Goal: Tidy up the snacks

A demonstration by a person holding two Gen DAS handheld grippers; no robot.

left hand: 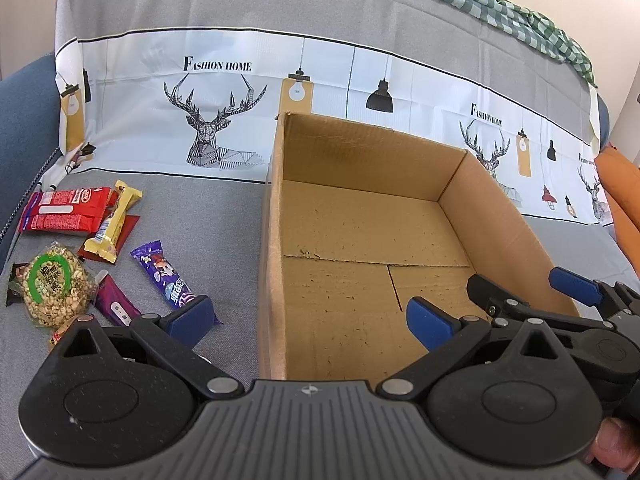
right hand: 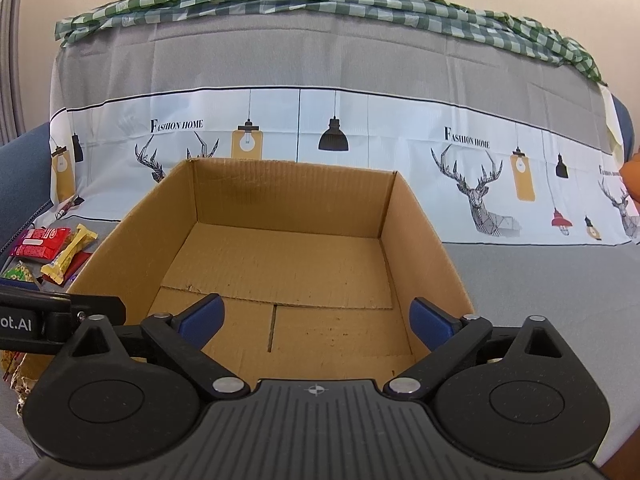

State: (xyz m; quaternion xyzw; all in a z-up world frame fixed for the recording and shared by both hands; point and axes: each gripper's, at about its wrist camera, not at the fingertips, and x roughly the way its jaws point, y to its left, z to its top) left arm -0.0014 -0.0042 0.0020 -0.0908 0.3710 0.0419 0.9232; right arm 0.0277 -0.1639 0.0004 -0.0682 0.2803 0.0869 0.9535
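Sofa (left hand: 224, 216): snacks (right hand: 24, 272) half-hidden behind box (right hand: 420, 224)

One cardboard box (left hand: 372, 216) stands open, with nothing inside. To its left lie the snacks: one red packet (left hand: 66, 208), one yellow bar (left hand: 114, 222), one blue-purple bar (left hand: 166, 276), one smaller purple bar (left hand: 116, 304), one round puffed-grain cake in clear wrap (left hand: 54, 290), and one dark red wrapper (left hand: 128, 228) under the yellow bar. At the near edge one more reddish snack (left hand: 66, 330) is half hidden. Two claws are there, left claw (left hand: 308, 316) and right claw (right hand: 316, 320).
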